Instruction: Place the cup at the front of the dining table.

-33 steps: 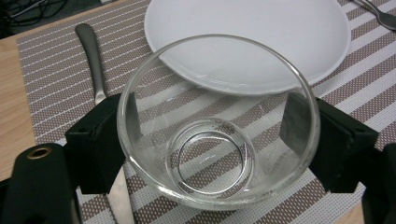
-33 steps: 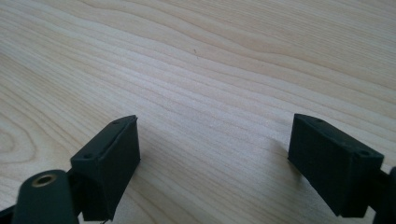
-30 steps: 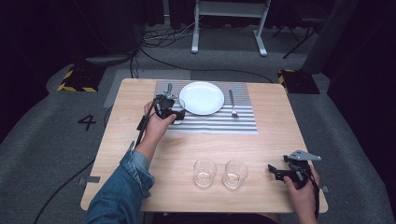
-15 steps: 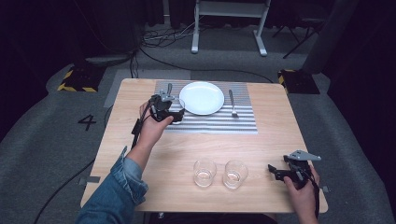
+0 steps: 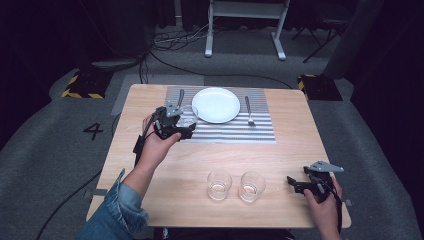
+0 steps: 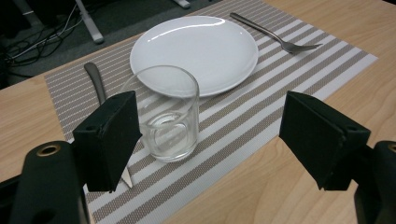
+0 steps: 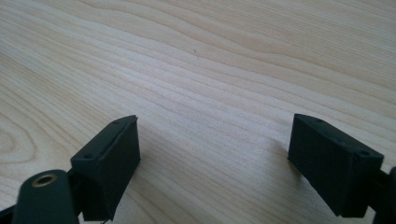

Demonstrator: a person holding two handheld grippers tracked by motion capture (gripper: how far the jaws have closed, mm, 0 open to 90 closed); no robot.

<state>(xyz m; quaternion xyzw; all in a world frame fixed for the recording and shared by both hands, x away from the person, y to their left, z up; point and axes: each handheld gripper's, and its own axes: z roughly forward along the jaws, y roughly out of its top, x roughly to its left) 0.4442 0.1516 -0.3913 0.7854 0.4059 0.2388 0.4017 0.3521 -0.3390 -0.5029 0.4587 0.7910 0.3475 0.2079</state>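
Glass tumbler [image 6: 168, 116] stood upright on the striped placemat [image 6: 261, 107], just before the white plate [image 6: 196, 49], beside my left gripper [image 6: 210, 135], whose jaws were wide apart. My right gripper [image 7: 215, 163], jaws likewise apart, hovered over the bare wooden table [image 7: 196, 70].

plate [image 6: 196, 46]: white | placemat [image 6: 261, 88]: beige-and-white stripes | glass [image 6: 170, 116]: clear | desk [image 5: 240, 155]: pale wood grain | jaws: black | sleeve [image 5: 112, 212]: blue denim
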